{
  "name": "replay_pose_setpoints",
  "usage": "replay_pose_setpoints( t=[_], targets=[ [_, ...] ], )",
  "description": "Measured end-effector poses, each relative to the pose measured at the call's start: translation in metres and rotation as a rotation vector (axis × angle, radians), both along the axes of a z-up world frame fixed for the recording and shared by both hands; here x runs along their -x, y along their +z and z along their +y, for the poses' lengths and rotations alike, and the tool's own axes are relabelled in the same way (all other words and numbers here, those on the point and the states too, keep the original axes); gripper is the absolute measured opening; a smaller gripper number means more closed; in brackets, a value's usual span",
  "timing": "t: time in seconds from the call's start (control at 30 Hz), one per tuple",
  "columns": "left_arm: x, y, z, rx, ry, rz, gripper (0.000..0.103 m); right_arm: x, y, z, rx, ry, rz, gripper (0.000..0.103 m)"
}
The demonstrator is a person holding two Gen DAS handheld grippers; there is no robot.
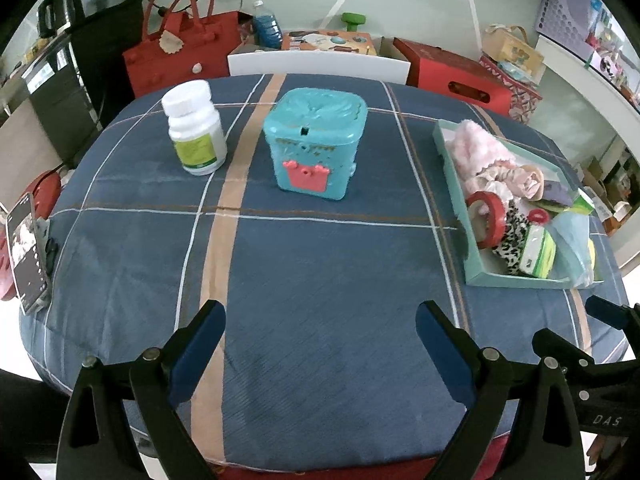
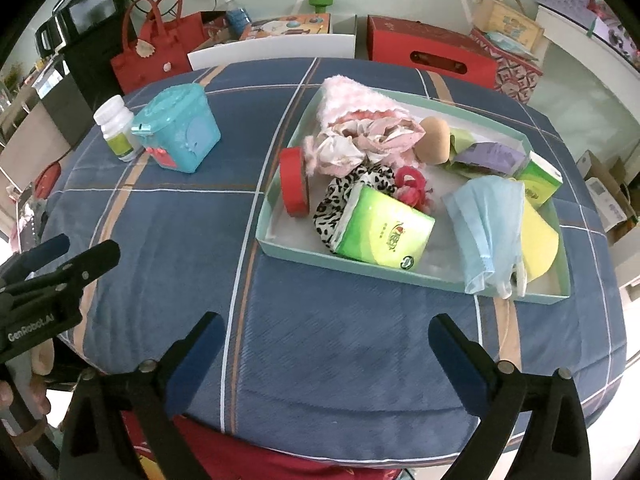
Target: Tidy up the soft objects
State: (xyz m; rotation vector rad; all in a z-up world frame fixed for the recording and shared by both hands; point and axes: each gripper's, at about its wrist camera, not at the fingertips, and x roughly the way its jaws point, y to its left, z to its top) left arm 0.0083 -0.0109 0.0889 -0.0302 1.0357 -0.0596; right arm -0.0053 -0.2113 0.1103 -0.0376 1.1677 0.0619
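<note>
**Soft goods in tray, both grippers empty at the near edge**

Carrier: table under a blue plaid cloth.

Tray, pale green, shallow, toward the table's right edge. Contents:
- pink fluffy cloth, far-left corner of the tray
- pink-and-white scrunchie, just in front of it
- tan sponge puff, near the tray's far edge
- purple pack, beside the puff
- red tape roll, on edge against the tray's left wall
- leopard-print scrunchie, partly under a green tissue pack
- small red hair tie
- blue face mask, draped over the tray's near wall
- yellow disc, partly under the mask
- second green pack, right wall

Outside the tray, toward the far-left corner of the table: teal lidded box, upright; white pill bottle, upright, just left of it.

Left gripper: jaws wide apart, holding nothing, above the near edge.
Right gripper: jaws wide apart, holding nothing, above the near edge in front of the tray.
</note>
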Motion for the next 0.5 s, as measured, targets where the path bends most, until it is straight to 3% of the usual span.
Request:
replay_pose_setpoints(
  t=[0.2, 0.5],
  targets=[
    [0.000, -0.016, 0.005, -0.044, 0.049, 0.044, 0.096, 0.003, -0.010, 0.006, 0.011, -0.020, 0.002, 0.103],
    [0.004, -0.024, 0.004, -0.058, 0.051, 0.041, 0.096, 0.004, -0.022, 0.005, 0.033, -0.054, 0.001, 0.103]
  ],
)
